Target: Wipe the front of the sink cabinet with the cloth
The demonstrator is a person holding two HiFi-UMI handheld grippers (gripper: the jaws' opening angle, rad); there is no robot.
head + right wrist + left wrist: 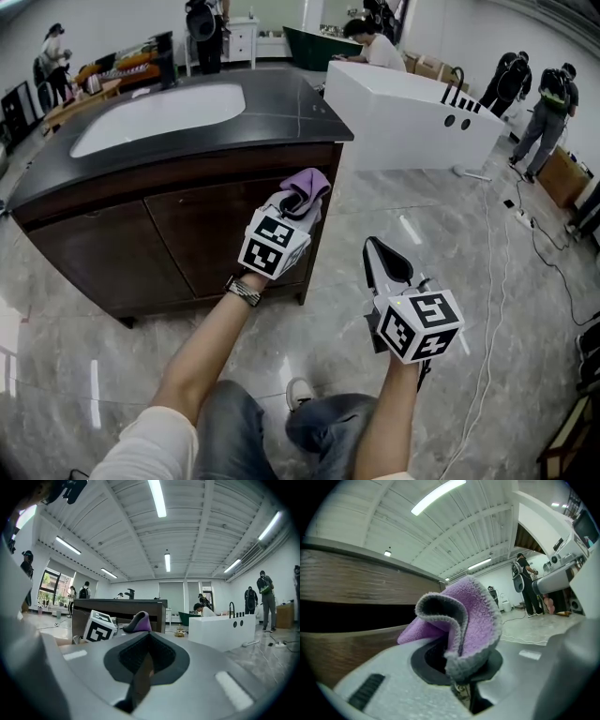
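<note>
Cloth point(464, 616) sits clamped in left gripper point(300, 199) jaws near the sink cabinet point(187, 234); right gripper point(380, 251) jaws meet, empty.

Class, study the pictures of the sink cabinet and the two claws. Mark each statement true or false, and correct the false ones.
1. The left claw is shut on a purple cloth. True.
2. The right claw grips a second cloth. False: it is shut with nothing in it, out over the floor.
3. The cloth is held by the right end of the cabinet front, just under the counter. True.
4. The cabinet doors stand open. False: they are closed.
5. The counter is white with a dark basin. False: the counter is dark and the basin white.
</note>
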